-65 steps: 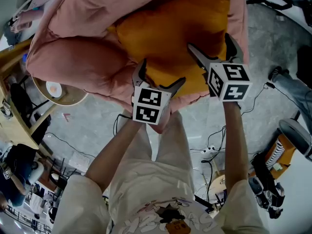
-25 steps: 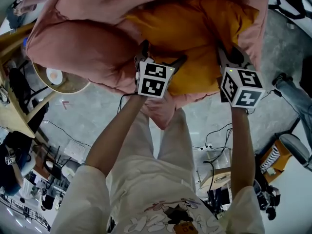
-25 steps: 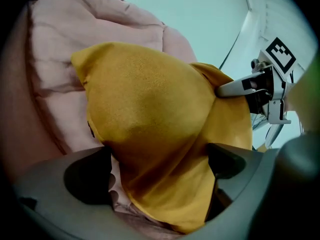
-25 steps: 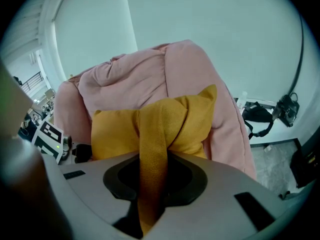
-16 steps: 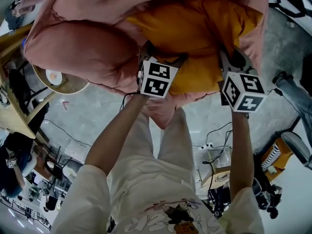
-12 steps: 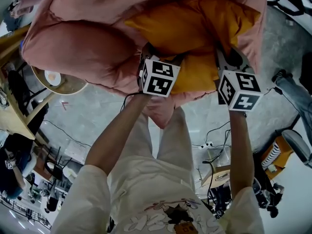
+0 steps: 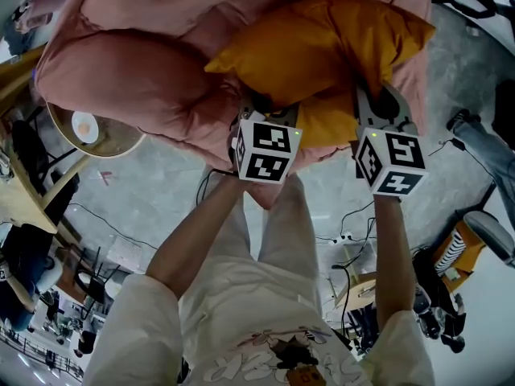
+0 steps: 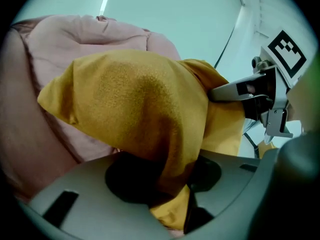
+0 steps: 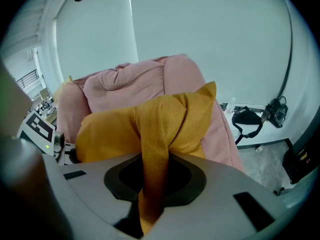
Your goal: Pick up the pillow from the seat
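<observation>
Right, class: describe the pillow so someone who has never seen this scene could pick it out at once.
Find the big puffy pink armchair filling the top of the head view. Against its cushions is the pillow, plump with pointed corners. It is the only mustard-orange thing on it, bright against the pale pink around it.

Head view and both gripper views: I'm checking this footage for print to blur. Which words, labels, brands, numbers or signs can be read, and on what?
No readable text in any view.
Left cube, on the left gripper: black-and-white square markers, no letters.
Right cube, on the right gripper: the same.
Shirt print: a drawing; any lettering too small to read.
Pillow: plain orange, no label showing.
</observation>
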`<state>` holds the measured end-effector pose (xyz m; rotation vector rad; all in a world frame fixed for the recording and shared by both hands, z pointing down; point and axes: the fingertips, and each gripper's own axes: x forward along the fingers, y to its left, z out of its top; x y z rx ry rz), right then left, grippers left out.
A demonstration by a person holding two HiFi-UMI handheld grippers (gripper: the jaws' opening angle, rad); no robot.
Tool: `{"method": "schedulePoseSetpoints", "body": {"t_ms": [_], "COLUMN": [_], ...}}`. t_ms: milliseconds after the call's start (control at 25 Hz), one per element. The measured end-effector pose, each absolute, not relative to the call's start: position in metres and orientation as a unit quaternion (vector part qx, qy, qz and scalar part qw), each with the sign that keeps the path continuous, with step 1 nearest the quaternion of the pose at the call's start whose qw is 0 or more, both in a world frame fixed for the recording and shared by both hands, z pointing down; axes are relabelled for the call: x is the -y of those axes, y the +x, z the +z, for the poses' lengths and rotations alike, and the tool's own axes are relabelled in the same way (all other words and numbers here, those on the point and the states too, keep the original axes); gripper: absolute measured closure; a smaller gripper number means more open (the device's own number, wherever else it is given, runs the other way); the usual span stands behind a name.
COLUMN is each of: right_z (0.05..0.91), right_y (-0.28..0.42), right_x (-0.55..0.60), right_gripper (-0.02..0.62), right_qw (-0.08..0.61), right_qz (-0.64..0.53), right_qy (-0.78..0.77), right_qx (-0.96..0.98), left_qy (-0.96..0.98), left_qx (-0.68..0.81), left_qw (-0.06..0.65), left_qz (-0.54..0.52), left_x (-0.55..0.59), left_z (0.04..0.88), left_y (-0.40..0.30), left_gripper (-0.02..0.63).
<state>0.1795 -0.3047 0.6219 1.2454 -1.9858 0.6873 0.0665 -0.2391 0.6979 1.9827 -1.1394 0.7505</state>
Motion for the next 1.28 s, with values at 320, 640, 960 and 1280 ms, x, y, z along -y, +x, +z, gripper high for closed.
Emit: {"method": "schedulePoseSetpoints", "body": {"t_ms": [320, 640, 960, 1280], "right_z": [0.597, 0.570, 0.535, 0.495], "right_y": [0.188, 0.194, 0.203, 0.210], "right_x": [0.288, 0.260, 0.241, 0.227], "right_gripper": [0.508, 0.508, 0.505, 0.504], "right_qw": [0.306, 0.291, 0.271, 0.244], "right_qz": [0.263, 0.253, 0.240, 0.229], "right_qy": [0.489, 0.499, 0.503, 0.511], "right_qx": [0.774, 0.776, 0.784, 0.792], "left_qy": [0.770, 0.776, 0.787, 0.792], "left_qx": [0.449, 0.442, 0.442, 0.450], "left_qw": [0.352, 0.349, 0.317, 0.292], "left_qz": [0.284, 0.284, 0.289, 0.291], "left_x": [0.225, 0.205, 0.193, 0.185], "left_z": [0.673, 0.647, 0.607, 0.566], "left_y": [0.072, 0.075, 0.080, 0.085], "left_gripper": [0.428, 0.428, 0.428, 0.428]}}
